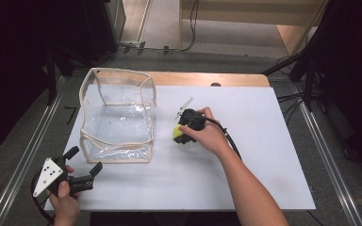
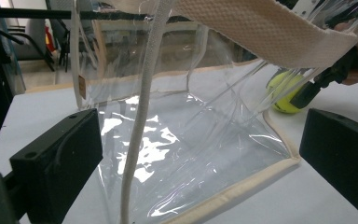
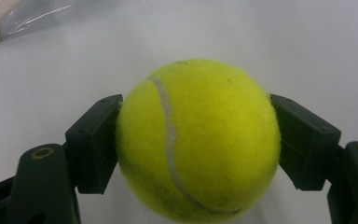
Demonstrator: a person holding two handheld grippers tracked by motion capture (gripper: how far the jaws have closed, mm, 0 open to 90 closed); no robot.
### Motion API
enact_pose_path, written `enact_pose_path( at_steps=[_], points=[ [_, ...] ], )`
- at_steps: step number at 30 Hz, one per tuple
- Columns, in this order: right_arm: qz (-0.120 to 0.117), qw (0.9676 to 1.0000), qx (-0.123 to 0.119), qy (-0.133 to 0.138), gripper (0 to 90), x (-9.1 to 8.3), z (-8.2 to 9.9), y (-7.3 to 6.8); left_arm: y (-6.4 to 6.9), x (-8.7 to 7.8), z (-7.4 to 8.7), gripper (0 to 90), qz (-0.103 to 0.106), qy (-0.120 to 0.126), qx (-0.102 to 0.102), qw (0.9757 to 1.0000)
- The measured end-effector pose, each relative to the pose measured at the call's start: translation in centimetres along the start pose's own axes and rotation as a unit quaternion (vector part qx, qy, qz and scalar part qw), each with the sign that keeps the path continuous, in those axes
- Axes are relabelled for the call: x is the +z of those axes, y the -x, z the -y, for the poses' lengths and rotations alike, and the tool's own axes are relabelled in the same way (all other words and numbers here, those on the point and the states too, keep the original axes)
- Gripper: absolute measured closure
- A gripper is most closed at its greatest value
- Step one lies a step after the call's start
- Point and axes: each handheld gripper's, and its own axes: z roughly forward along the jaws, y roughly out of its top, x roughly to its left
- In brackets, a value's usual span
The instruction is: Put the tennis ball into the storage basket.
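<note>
White board covers most of the wooden table, with dark floor and metal rails on either side. Near the middle of the table, the right gripper is clamped on a yellow tennis ball; in the right gripper view both black jaws press against the ball's sides, and the ball sits on the white surface. Just to the ball's left stands a clear plastic bag with cream fabric trim, its top open, taking up the table's left half. At the near left corner, the left gripper rests with its jaws spread wide and nothing between them, pointing at the bag's near corner.
</note>
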Motion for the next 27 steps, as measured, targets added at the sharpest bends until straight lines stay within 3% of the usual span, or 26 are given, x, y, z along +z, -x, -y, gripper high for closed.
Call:
enact_pose_path(
  at_steps=[5,27],
  points=[
    [0.002,0.9999,-0.01,-0.003,22.3,-0.05,-0.13,0.04,-0.02,-0.02,-0.01,0.0,0.0,0.0,-0.001,1.0],
    [-0.001,0.9999,-0.007,-0.007,22.4,-0.82,-0.52,-0.01,-0.04,0.0,0.0,0.0,0.0,0.0,-0.001,1.0]
  ],
)
